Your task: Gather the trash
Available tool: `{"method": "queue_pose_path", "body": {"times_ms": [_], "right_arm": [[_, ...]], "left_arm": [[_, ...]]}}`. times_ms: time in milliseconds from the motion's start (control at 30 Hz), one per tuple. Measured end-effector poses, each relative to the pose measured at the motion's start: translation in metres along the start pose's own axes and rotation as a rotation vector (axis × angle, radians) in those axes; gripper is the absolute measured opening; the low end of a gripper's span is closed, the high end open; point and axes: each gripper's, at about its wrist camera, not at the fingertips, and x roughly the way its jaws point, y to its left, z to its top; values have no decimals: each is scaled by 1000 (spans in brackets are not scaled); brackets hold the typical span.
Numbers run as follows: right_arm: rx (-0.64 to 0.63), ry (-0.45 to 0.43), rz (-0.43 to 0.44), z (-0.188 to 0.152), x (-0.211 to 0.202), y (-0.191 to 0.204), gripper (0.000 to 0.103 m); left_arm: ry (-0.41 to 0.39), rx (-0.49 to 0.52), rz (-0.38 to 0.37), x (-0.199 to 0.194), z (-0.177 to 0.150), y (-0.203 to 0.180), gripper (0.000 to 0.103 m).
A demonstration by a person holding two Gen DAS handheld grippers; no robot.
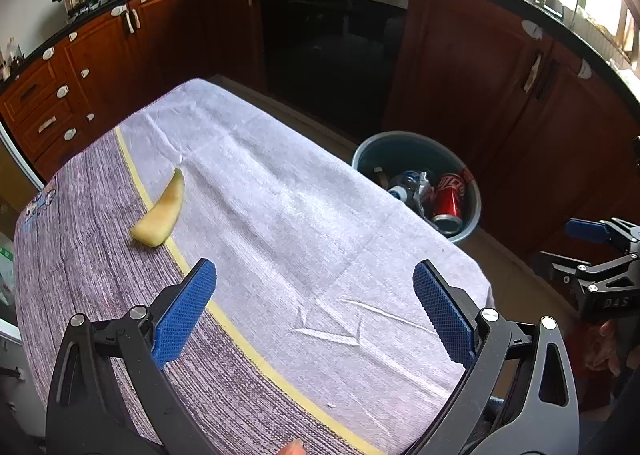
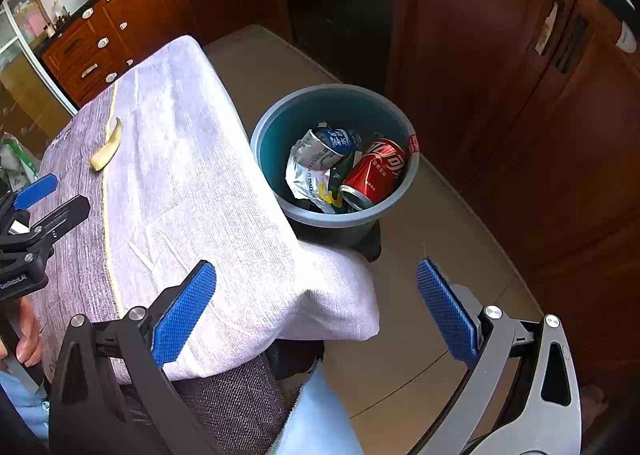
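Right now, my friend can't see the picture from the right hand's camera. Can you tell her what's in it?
The open right gripper hangs over the table's corner, near a blue bin on the floor holding a red can and crumpled wrappers. One yellow peel lies on the gray tablecloth.

Woven cloth [image 1: 304, 215], matt and coarse, covers the worktop. The bin [image 2: 276, 123] looks like smooth plastic; the red can [image 2: 374, 171] inside is glossy metal. Cabinets [image 1: 460, 67] are polished wood. Claw pads [image 1: 184, 315] are textured blue rubber.
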Motion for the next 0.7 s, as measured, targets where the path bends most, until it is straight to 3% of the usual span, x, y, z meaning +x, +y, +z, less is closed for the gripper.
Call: {"method": "queue_pose_path", "body": {"times_ms": [700], "right_arm": [[-15,9,-6,3,5,5,96]], "left_arm": [[3,-5,3,0,-1,2,99]]}}
